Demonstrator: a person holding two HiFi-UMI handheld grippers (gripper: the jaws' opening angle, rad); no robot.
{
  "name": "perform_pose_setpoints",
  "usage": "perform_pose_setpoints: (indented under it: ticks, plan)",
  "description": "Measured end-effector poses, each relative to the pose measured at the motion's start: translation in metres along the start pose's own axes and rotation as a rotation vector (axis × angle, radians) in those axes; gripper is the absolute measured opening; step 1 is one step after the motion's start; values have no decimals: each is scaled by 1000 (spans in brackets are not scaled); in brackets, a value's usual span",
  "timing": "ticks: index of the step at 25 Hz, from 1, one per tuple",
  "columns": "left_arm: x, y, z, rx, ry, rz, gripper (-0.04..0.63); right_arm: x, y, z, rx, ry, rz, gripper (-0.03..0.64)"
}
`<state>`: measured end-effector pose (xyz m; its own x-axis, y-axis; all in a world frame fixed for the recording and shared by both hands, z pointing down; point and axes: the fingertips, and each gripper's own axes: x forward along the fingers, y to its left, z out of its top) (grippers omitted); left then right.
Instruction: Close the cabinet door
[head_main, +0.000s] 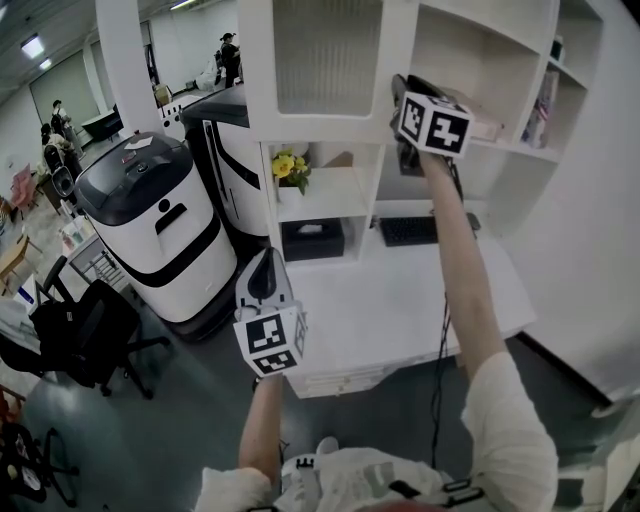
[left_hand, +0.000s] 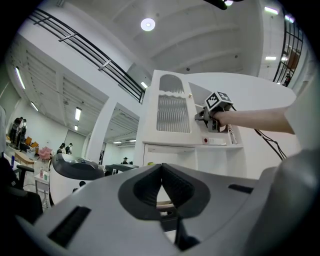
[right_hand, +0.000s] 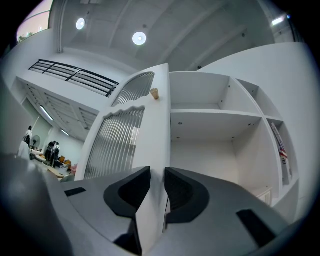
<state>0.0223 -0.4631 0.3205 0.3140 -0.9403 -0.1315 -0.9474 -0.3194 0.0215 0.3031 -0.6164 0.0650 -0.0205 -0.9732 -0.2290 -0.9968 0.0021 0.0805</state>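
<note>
Upper cabinet, door open: the right gripper (right_hand: 157, 172), raised at arm's length, has its jaws partly closed on the free edge of the cabinet door (right_hand: 145, 145), one pad on each face; the left gripper (head_main: 262, 265) hangs low over the desk edge, jaws together and holding nothing. The door stands swung out from its compartment, seen edge-on from the right gripper view, with the bare shelves (right_hand: 215, 112) open to its right. It looks a light, stiff panel, white-painted round a ribbed glazed insert (right_hand: 112, 145), so probably smooth under the pads and brittle in the middle. The solid frame at the free edge, far from the hinges, seems the place to hold it; the small wooden knob (right_hand: 155, 93) higher up would also serve. A gentle swing should do, since hinges guide it and a slam could jar the pane.

Below lies a white desk (head_main: 400, 310) with a keyboard (head_main: 408, 231), a black tissue box (head_main: 312, 240) and yellow flowers (head_main: 290, 165) in the lower shelves. Beyond are two white-and-black machines (head_main: 160, 230), an office chair (head_main: 85, 330) and a large, strip-lit hall with people far off.
</note>
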Motion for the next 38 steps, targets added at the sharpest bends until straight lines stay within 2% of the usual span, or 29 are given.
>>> perform_pose_setpoints:
  ticks: [11,18,38]
  plan:
    - [10,-3,0,-13,-8,-16,5,13,-3,-3,-25,14,-33,77]
    - [15,8,0,-5,-7,2,5,21,-5,-7,-21,5,-61,77]
    - [26,13,-4,-14,2,5,5,33,-8,-8,-12,-8,-58,75]
